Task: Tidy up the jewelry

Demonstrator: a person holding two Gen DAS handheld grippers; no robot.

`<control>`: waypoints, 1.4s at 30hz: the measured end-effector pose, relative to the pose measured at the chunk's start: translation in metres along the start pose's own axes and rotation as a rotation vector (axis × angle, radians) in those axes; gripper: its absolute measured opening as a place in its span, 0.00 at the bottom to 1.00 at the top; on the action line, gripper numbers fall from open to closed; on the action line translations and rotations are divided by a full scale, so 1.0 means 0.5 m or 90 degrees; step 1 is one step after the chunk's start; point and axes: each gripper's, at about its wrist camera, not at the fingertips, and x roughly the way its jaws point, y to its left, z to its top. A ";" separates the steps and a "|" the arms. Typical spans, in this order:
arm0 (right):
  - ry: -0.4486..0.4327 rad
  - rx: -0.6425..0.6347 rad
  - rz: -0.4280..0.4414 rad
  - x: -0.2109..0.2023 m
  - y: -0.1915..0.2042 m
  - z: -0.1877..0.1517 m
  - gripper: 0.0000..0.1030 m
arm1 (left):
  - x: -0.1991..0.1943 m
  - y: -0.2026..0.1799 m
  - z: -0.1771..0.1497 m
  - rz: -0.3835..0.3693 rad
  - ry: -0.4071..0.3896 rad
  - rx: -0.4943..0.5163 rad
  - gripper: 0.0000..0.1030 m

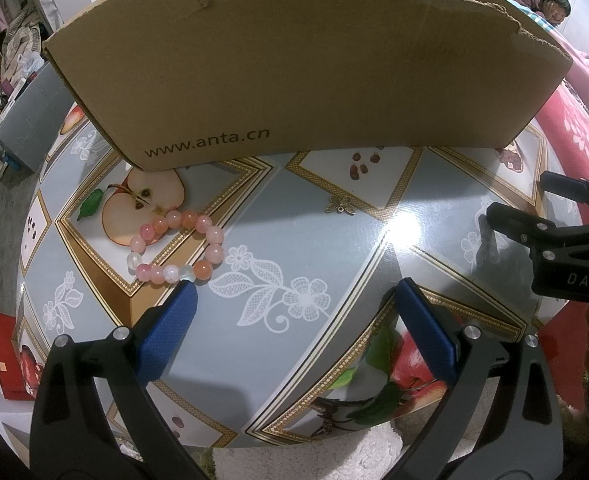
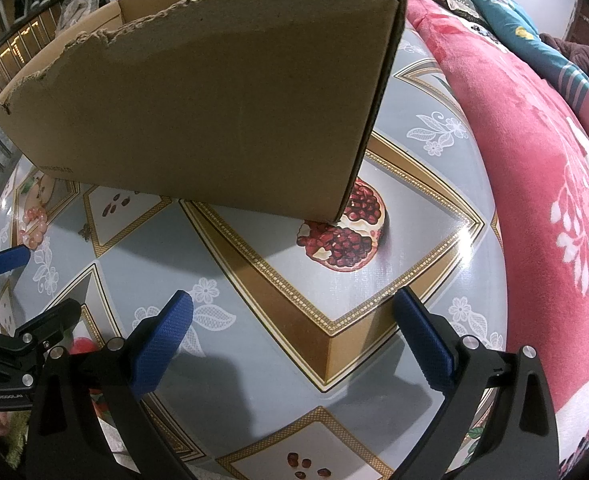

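Hovering low over the table (image 1: 334, 344), both grippers' fingers (image 1: 166, 336) (image 2: 162, 344) gape empty beside bracelet (image 1: 178, 246).

Each camera sits just behind its own fingers and looks forward and down along them at the tablecloth (image 1: 326, 248), close above it. The left view faces the box (image 1: 302, 64) square on, with the bracelet (image 1: 178, 246) just ahead of its left fingertip. The right view faces the box's (image 2: 198, 120) right corner. Both share the box front, the bracelet (image 2: 34, 226), small and probably distorted at the right view's left edge, and each other's gripper at the frame side.
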 end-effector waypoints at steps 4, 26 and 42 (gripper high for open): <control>0.000 0.000 0.000 0.000 0.000 0.000 0.94 | 0.000 0.000 0.001 0.000 -0.001 0.000 0.93; -0.003 0.004 -0.002 0.001 -0.002 0.008 0.94 | -0.006 0.005 -0.005 -0.010 -0.016 0.009 0.93; -0.036 -0.006 0.003 -0.003 -0.001 -0.007 0.94 | -0.136 0.134 -0.071 0.012 -0.219 -0.038 0.91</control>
